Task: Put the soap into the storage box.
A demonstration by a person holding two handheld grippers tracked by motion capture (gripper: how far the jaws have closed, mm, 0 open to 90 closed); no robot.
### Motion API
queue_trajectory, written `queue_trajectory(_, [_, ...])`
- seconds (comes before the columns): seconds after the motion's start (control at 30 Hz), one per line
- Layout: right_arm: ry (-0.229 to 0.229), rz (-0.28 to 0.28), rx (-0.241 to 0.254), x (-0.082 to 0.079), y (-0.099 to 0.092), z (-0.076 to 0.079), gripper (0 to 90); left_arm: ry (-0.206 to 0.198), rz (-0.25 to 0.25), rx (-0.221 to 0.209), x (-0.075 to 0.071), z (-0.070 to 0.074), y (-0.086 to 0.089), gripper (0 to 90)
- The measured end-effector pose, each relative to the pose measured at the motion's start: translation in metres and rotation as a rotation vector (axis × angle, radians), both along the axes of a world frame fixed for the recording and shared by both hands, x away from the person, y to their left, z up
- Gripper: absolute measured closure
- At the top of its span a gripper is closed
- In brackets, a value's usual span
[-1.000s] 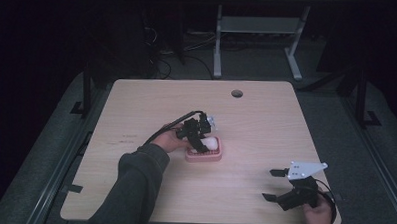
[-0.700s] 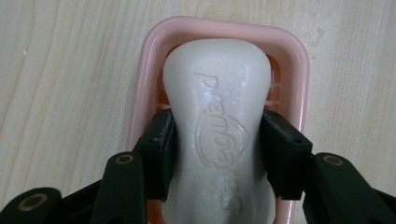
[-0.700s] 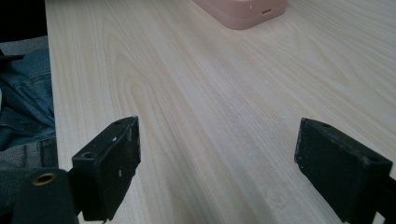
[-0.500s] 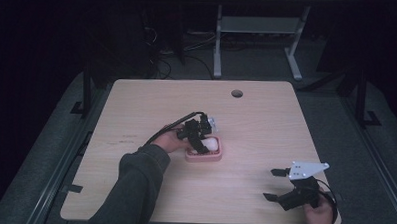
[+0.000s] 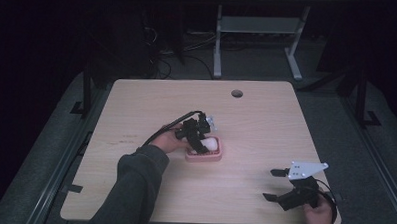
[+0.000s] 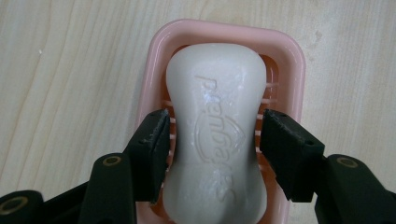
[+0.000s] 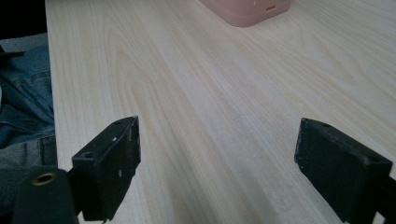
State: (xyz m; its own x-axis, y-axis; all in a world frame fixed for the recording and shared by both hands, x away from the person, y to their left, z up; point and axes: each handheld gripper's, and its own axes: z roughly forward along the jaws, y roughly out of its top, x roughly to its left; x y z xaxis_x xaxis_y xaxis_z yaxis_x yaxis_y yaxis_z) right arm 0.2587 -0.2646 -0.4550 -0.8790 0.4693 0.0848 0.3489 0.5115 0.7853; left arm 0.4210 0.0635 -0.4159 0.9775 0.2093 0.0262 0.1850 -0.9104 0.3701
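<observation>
While its fingers (image 6: 149,154) part, soap (image 6: 217,135) rests in dish (image 6: 289,60).

The high view is looking down on the table (image 5: 266,124) from above; the left gripper view is hovering close over the pink dish (image 6: 289,60), which the right gripper view (image 7: 247,11) is glimpsing low across the table.

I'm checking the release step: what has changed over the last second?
The left gripper has just been opening its jaws: the soap bar lies between them in the pink soap dish, a gap at the right pad. Both hands, dish and open right gripper stayed put.
</observation>
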Motion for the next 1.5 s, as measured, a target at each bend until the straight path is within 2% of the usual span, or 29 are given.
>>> queue_trajectory(0.07, [0.002, 0.000, -0.003, 0.000, 0.001, 0.000, 14.0, 0.006, 0.007, -0.003, -0.001, 0.002, 0.002, 41.8])
queue_trajectory(0.3, [-0.001, -0.007, 0.000, 0.001, 0.000, 0.000, 14.0, -0.029, 0.015, -0.021, -0.007, 0.011, 0.010, 36.8])
queue_trajectory(0.47, [-0.001, -0.012, -0.001, 0.000, 0.000, 0.000, 14.1, -0.033, 0.030, -0.021, -0.010, 0.014, 0.016, 34.0])
queue_trajectory(0.57, [-0.001, -0.014, -0.002, 0.000, 0.000, 0.000, 14.0, -0.033, 0.037, -0.038, -0.014, 0.017, 0.020, 32.4])
queue_trajectory(0.77, [-0.001, -0.018, -0.004, 0.000, 0.001, 0.000, 14.0, -0.029, 0.053, -0.035, -0.018, 0.015, 0.029, 31.0])
queue_trajectory(0.9, [0.001, -0.025, -0.003, 0.001, 0.000, 0.000, 14.1, -0.019, 0.062, -0.056, -0.020, 0.016, 0.033, 29.8])
queue_trajectory(1.27, [0.000, -0.040, -0.001, 0.001, -0.003, 0.000, 14.1, -0.037, 0.067, -0.059, -0.027, 0.018, 0.041, 28.5])
queue_trajectory(1.5, [0.002, -0.049, -0.003, 0.001, -0.004, 0.000, 14.1, -0.047, 0.074, -0.075, -0.034, 0.020, 0.047, 28.0])
